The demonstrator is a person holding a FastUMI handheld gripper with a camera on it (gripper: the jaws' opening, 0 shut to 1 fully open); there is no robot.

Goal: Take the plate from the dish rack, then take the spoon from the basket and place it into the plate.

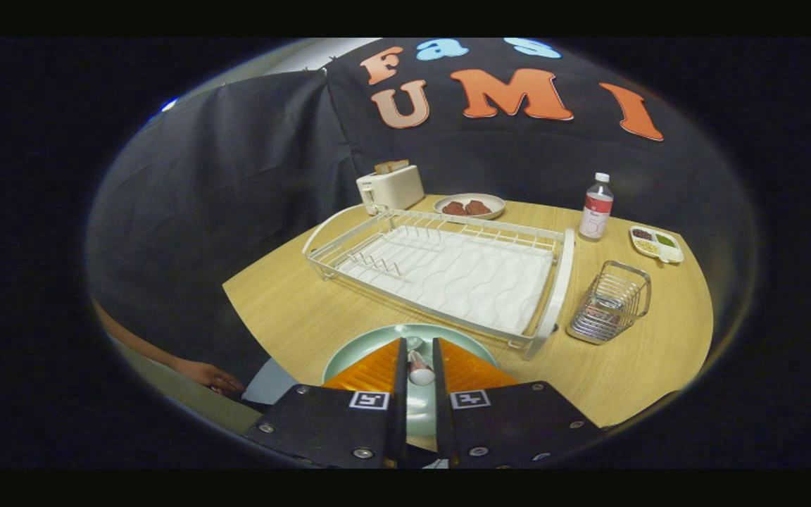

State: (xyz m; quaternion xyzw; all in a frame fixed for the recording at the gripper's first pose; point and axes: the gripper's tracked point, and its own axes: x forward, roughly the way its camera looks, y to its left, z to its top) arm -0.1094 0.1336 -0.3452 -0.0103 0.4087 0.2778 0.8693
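- Claw (419, 366): 2 orange fingers (374, 370) nearly closed, pinching the spoon (419, 367) between them; grip reads as clenched on the handle.
- Spoon: held between the fingers, its pale handle end towards the camera, its bowl pointing ahead past the fingertips. Long axis runs along the fingers.
- Plate (356, 348): pale green, flat on the worktop (286, 317), directly under and just ahead of the fingertips, near the front edge of the dish rack (448, 271).
- Dish rack: white, wire, beyond the plate; no crockery seen in it.
- Basket (610, 301): wire, beside the rack's right end, well apart from the claw.
- Judgement: plate step done; spoon hangs over the plate, so the coming move is a short drop straight down and a release.
- Background: toaster (390, 186), dish of food (469, 205), bottle (596, 207), small divided tray (656, 243).
- Hand (201, 373): rests at the worktop's left edge.
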